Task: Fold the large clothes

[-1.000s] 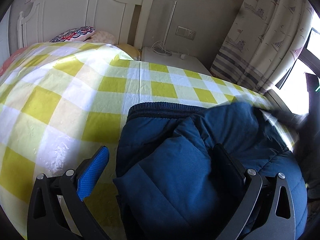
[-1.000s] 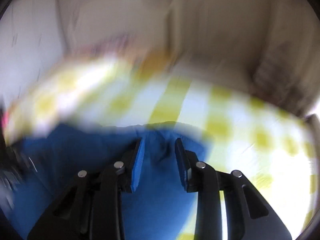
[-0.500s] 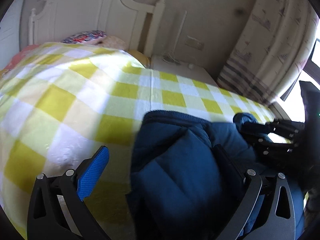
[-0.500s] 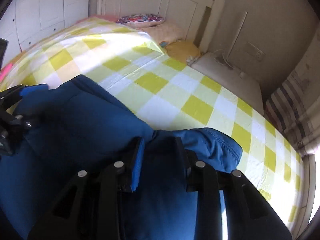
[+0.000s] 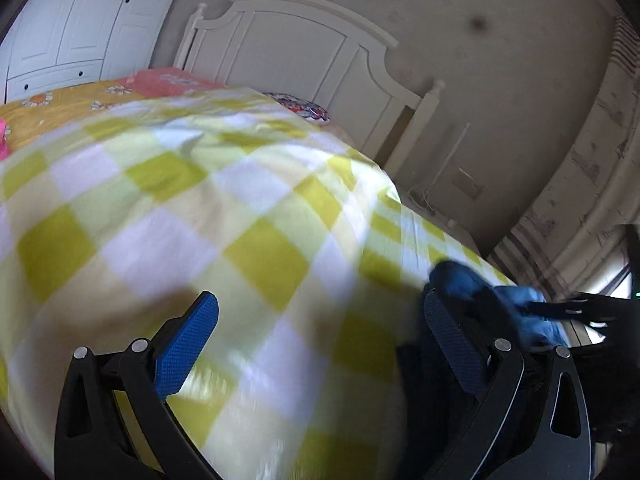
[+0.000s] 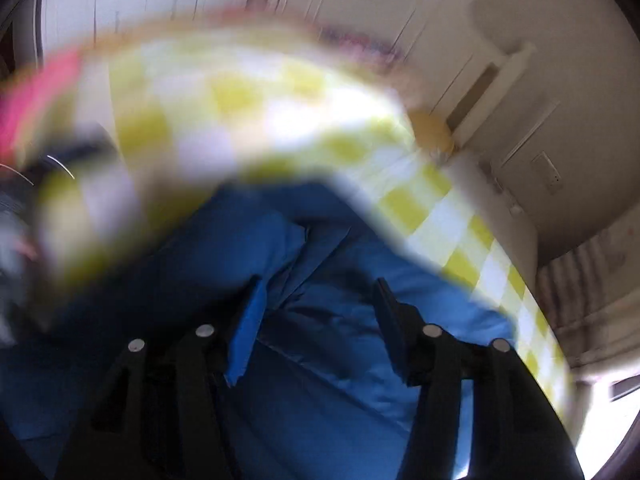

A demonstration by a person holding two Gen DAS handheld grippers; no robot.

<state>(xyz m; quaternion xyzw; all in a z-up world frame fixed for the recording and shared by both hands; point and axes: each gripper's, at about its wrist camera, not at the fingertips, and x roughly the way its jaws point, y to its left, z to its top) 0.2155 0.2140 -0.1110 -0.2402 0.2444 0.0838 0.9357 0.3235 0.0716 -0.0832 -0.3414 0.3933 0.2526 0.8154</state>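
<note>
A dark blue padded jacket [image 6: 320, 360] lies on the yellow-and-white checked bedspread [image 5: 240, 220]. The right wrist view is blurred. There, my right gripper [image 6: 320, 316] hangs just over the jacket and its jaws are opening. The fabric lies between the blue pads [image 6: 246, 324], which no longer press on it. In the left wrist view my left gripper [image 5: 320, 324] stands wide open over bare bedspread with nothing between its fingers. The jacket [image 5: 460, 280] shows only at the right, partly behind the right-hand finger. The right gripper [image 5: 576, 308] is a dark blur on it.
A white headboard [image 5: 304, 52] stands at the far end of the bed, with a patterned pillow [image 5: 304, 106] below it. An orange and pink flowered quilt [image 5: 100, 96] lies at the far left. White wardrobe doors [image 5: 80, 24] are at the left, a curtain [image 5: 580, 200] at the right.
The left gripper has swung left off the jacket and now hangs over bare bedspread. The right gripper, earlier shut on a jacket fold, has spread its jaws and rolled.
</note>
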